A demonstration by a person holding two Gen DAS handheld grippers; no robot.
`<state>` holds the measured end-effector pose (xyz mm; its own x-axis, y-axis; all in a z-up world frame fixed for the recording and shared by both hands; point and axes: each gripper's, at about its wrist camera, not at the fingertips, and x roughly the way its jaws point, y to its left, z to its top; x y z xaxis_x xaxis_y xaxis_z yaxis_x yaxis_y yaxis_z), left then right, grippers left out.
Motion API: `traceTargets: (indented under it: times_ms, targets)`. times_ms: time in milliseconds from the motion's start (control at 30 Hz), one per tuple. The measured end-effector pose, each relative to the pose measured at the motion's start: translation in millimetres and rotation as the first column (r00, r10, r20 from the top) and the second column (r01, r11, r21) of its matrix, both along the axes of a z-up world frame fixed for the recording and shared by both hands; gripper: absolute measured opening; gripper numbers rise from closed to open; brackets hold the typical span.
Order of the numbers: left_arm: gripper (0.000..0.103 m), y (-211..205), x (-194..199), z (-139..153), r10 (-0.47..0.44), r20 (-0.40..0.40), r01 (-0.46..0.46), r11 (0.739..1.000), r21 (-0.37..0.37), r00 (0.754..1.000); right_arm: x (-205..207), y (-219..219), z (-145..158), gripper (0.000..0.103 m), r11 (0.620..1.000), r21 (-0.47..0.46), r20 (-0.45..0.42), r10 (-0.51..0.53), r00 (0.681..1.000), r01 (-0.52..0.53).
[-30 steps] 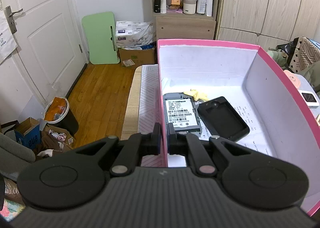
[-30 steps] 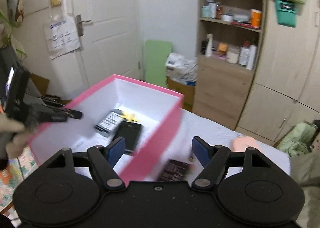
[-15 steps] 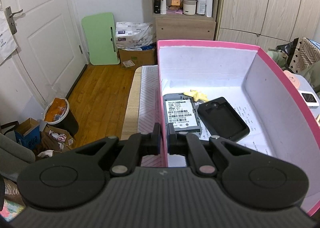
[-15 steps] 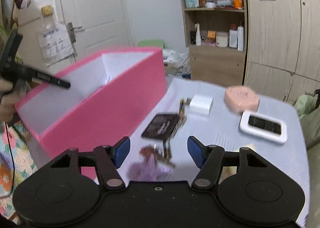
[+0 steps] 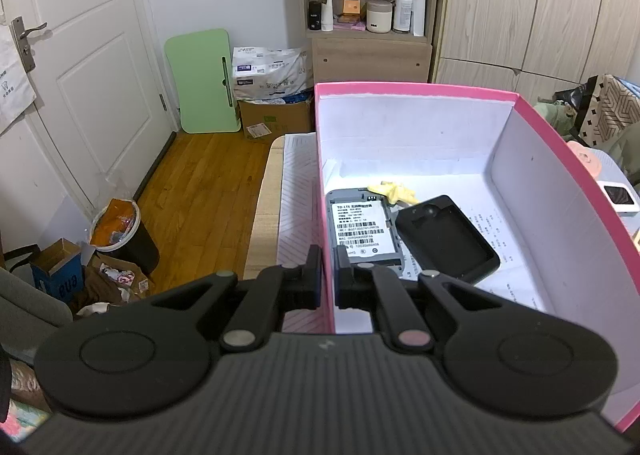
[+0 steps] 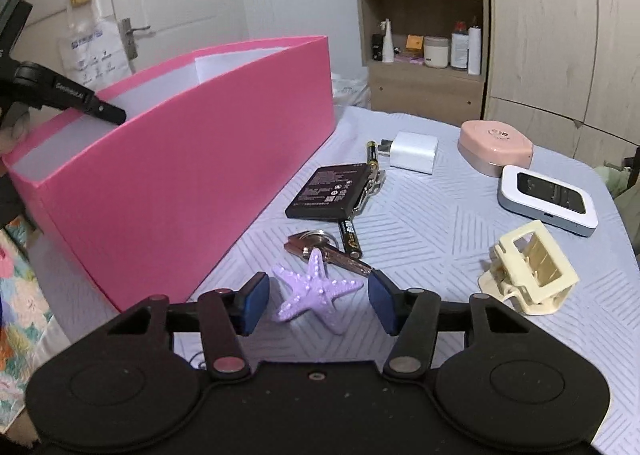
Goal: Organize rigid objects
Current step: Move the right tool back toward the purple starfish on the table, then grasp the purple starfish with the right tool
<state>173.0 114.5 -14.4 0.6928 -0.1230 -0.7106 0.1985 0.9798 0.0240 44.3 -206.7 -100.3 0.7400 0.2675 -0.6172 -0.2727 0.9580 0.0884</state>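
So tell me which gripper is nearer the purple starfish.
Right. The right gripper straddles the purple starfish, fingers closing in but not touching it; the left gripper is clamped on the pink box wall.

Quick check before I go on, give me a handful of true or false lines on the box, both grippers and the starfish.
1. The left gripper is clamped on the pink box wall. True.
2. The right gripper grips the starfish. False: the starfish lies between its jaws, which have been closing, but the pads do not touch it yet.
3. The box is empty. False: a grey device and a black cover lie inside.
4. The hair clip lies on the table outside the box. True.
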Motion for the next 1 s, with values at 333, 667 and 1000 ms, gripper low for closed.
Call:
traceTargets:
  times_ms: [333, 667, 1000]
  targets:
    - [0.005, -1.2, 1.6, 0.4, 0.0, -0.007, 0.0, 1.0, 0.007, 1.0, -5.3, 3.1, -2.0, 0.054, 0.998, 0.003, 0.05, -0.066, 0.997, 0.066]
    - [0.005, 0.7, 1.5, 0.0, 0.001, -0.009, -0.001, 1.0, -0.006, 1.0, -13.9, 5.5, 6.3, 0.052, 0.995, -0.022, 0.076, -0.098, 0.992, 0.1]
    - [0.005, 0.8, 1.3, 0.1, 0.002, -0.009, -0.002, 1.0, -0.009, 1.0, -19.5, 8.3, 11.3, 0.051, 0.993, -0.042, 0.111, -0.104, 0.988, 0.11]
